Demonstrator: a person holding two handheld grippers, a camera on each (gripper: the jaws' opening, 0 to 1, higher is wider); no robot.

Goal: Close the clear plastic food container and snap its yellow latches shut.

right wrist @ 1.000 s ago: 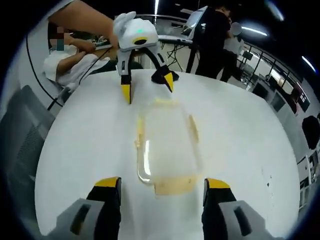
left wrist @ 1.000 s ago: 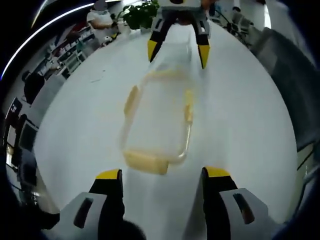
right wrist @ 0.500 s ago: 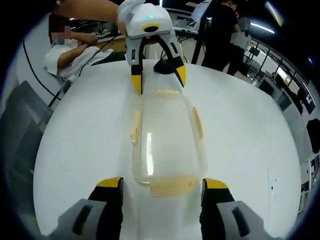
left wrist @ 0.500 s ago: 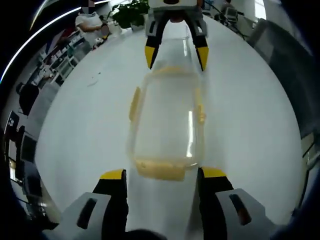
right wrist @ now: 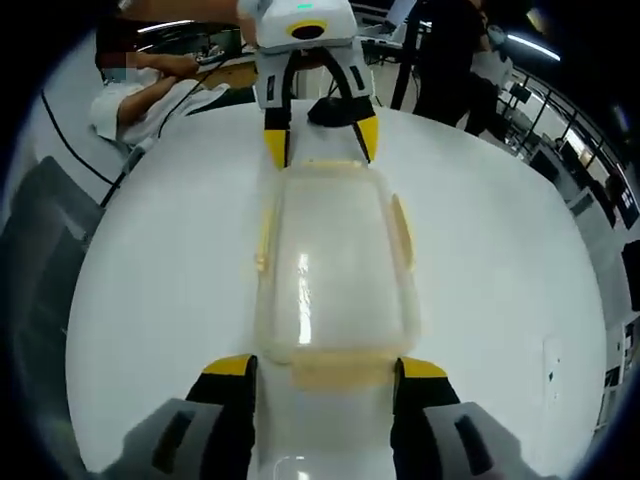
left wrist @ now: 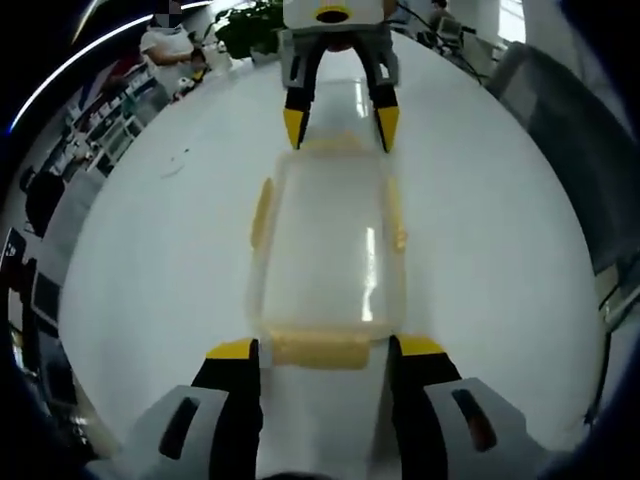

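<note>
A clear plastic container (left wrist: 330, 245) with its lid on lies lengthwise on the white table (left wrist: 480, 250). Yellow latches sit on its long sides (left wrist: 262, 212) and at its ends (left wrist: 320, 350). My left gripper (left wrist: 326, 350) is open, its jaws either side of the near end latch. At the far end my right gripper (left wrist: 340, 128) is open too, jaws flanking that end. From the right gripper view the container (right wrist: 335, 265) runs from my right gripper (right wrist: 325, 367), beside its end latch (right wrist: 340, 372), up to the left gripper (right wrist: 321, 143).
A potted plant (left wrist: 250, 25) and a seated person (left wrist: 165, 45) are past the table's far edge. A grey chair (left wrist: 560, 110) stands to the right. In the right gripper view, people stand behind (right wrist: 440, 50), a sleeve (right wrist: 150, 90) rests nearby, and another grey chair (right wrist: 40, 260) stands to the left.
Both grippers have closed in on the container's two ends. It now lies straight between them, where a second ago it sat skewed and farther from each.
</note>
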